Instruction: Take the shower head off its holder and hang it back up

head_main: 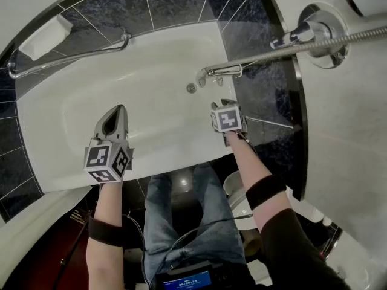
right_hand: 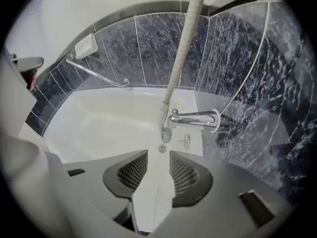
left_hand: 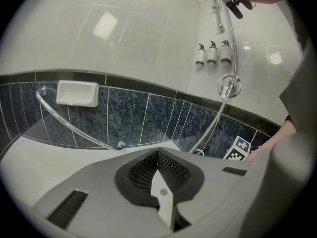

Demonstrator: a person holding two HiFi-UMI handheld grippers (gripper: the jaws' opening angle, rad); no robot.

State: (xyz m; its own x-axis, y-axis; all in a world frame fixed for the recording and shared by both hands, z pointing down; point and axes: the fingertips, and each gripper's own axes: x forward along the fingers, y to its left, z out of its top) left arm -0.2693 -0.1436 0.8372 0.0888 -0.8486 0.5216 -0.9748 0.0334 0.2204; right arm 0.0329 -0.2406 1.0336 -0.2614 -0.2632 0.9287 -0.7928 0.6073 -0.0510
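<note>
The dark shower head (left_hand: 233,5) sits high on the wall rail in the left gripper view, far from both grippers. Its metal hose (head_main: 314,45) runs from the top right down to the chrome tub faucet (head_main: 215,72). The hose (right_hand: 185,43) also shows in the right gripper view, dropping to the faucet (right_hand: 195,118). My left gripper (head_main: 120,109) is shut and empty over the white tub (head_main: 78,110). My right gripper (head_main: 225,103) points steeply down just in front of the faucet, open, with nothing between its fingers (right_hand: 187,171).
A chrome grab bar (head_main: 72,57) and a white soap dish (head_main: 45,38) line the dark tiled wall on the left. A round chrome valve plate (head_main: 323,29) is on the right wall. Three bottles (left_hand: 213,53) hang beside the rail. The person's legs stand below the tub edge.
</note>
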